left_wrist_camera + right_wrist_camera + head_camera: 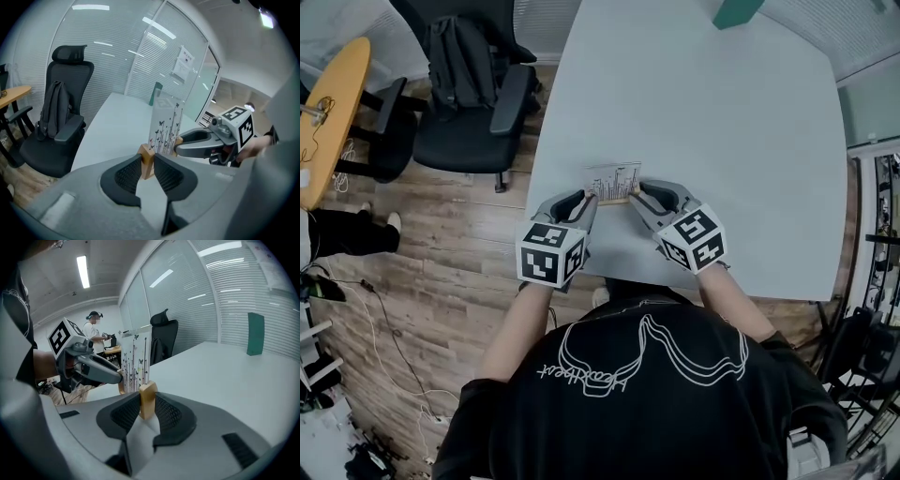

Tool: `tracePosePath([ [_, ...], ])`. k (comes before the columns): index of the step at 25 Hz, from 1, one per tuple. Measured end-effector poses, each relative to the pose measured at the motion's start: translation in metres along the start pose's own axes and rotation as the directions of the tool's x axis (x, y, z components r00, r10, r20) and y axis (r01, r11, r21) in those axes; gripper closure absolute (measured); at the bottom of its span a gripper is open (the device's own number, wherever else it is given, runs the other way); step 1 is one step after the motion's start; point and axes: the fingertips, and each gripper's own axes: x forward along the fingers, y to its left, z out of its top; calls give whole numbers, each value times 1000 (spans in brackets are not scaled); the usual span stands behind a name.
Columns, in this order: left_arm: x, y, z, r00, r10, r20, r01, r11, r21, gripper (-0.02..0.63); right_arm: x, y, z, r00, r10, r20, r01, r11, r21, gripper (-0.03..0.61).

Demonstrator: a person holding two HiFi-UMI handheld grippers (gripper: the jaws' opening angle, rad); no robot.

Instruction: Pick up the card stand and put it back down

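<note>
Grey-white desk (pixel 703 112), head view: the card stand (pixel 615 183) is upright near the person's edge of the desk. The left tool (pixel 592 200) is at its left end and the right tool (pixel 635 195) at its right end, both marker cubes toward the person. A black office chair (pixel 473 84) is on the wood floor left of the desk. A green block (pixel 736 11) sits at the far desk edge, and a round wooden table (pixel 333 112) is further left.

Left gripper view: the left tool (pixel 146 165) has its ribbed pads clamped on one end of the stand's light wooden base (pixel 146 158), no gap on either side. A clear card (pixel 165 126) printed with stems and butterflies rises upright from the base. The right tool (pixel 180 145) meets the far end. A backpack (pixel 51 112) sits on the chair.

Right gripper view: the right tool (pixel 147 405) is closed on the opposite wooden end, pads pressed to both faces. The left tool (pixel 120 376) is on the far end. A person (pixel 96 331) stands in the background.

Base on the desk or just clear of it: cannot tell from any view.
</note>
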Motion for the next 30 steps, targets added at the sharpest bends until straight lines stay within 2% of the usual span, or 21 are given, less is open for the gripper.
tracePosePath([
  [15, 21, 11, -24, 999, 0, -54, -1, 1000, -15, 528, 17, -4, -25, 998, -6, -58, 7, 1000, 9, 474],
  [30, 24, 10, -30, 999, 5, -48, -4, 1000, 18, 528, 20, -4, -36, 998, -16, -65, 16, 1000, 1, 471],
])
